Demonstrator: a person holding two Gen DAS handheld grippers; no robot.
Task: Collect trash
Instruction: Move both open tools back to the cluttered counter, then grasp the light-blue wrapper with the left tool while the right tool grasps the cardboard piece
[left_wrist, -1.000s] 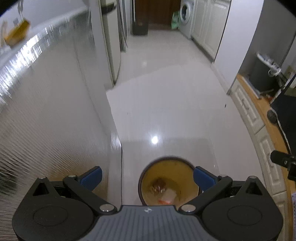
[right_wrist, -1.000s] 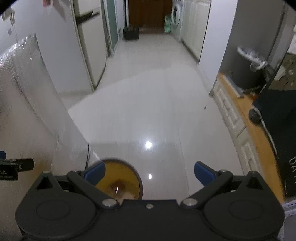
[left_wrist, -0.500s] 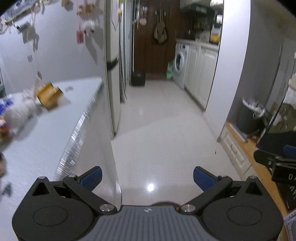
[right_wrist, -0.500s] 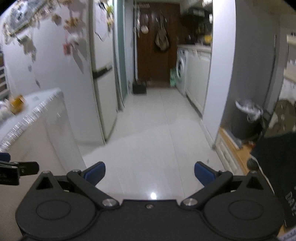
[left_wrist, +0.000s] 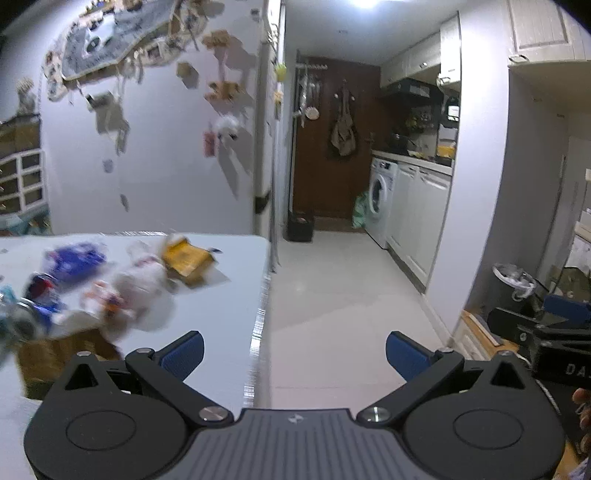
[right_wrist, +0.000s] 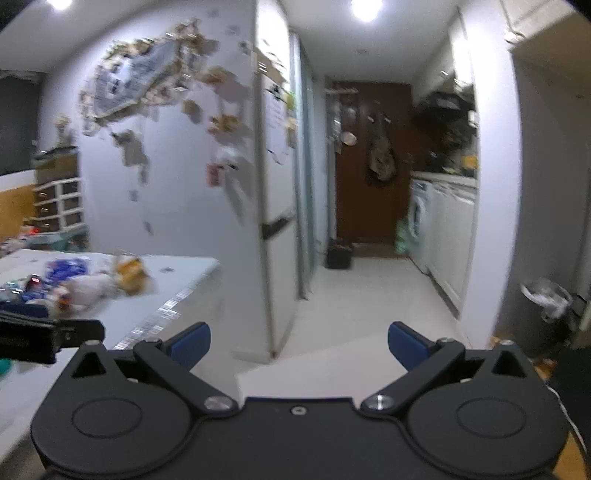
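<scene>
Kitchen bench (left_wrist: 207, 302) | crumpled wrappers (left_wrist: 140, 280) look light, soft, crushable; pinch a raised fold | left tongs (left_wrist: 293, 350), right tongs (right_wrist: 298, 343) both spread wide, empty

Trash pile (left_wrist: 110, 288) on the worktop (left_wrist: 221, 314): motion-blurred in both wrist views. Only colours read: a yellow packet (left_wrist: 186, 258), a blue wrapper (left_wrist: 75, 258), a white crumpled mass (left_wrist: 142, 280); print and exact item types cannot be told. Pile's left side is cut off by the frame edge in the left wrist view.

Brown cardboard piece (left_wrist: 55, 354) below the pile: partly hidden behind the left claw (left_wrist: 293, 354) body; its shape is not resolved.

Right claw (left_wrist: 554, 332) in the left view: cut off at the right frame edge; only part of a label is legible.

Wall decorations (right_wrist: 147, 85): smeared, details unreadable.

Lined bin (right_wrist: 546, 295) by the wall: contents too small to tell.
</scene>
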